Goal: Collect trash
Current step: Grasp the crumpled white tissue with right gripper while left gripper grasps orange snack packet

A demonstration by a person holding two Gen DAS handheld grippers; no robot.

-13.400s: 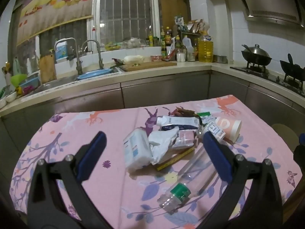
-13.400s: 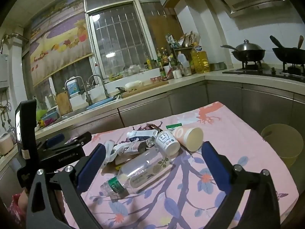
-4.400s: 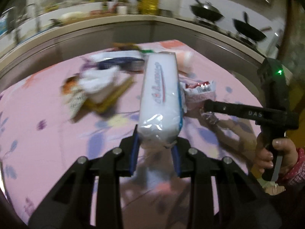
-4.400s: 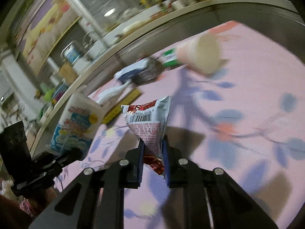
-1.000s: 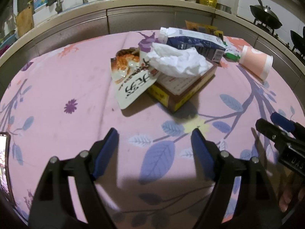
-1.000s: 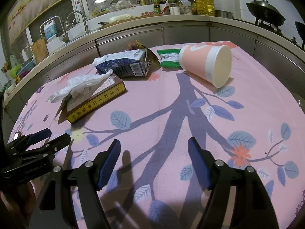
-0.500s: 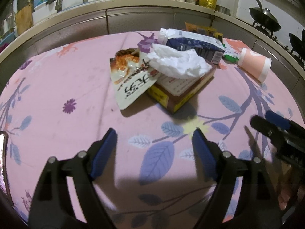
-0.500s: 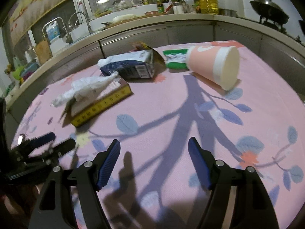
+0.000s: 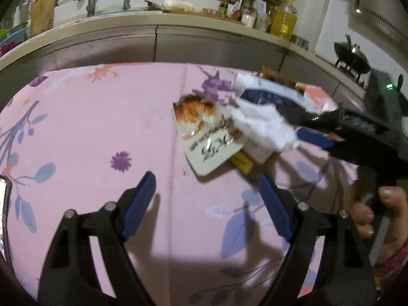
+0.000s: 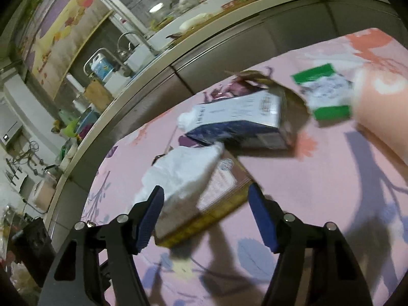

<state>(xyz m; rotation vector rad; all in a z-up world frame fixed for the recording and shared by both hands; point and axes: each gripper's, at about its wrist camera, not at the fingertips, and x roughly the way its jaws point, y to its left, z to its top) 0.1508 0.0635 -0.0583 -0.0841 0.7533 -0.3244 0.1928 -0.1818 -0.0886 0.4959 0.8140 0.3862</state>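
Trash remains on the pink-clothed counter: crumpled tissue atop a flat box, snack wrapper, carton, cup. Right gripper, fingers closing, straddles tissue and box; left gripper wide, empty.

On the pink floral-cloth tabletop the trash sits right of centre before me. A crumpled white tissue lies on a flat brown-and-yellow cardboard box; a white printed snack pouch lies at the box's left. Behind them lies a navy-and-white carton on its side, then a green-and-white packet and a tipped pink paper cup to its right. My right fingers flank the box's near end, closing.
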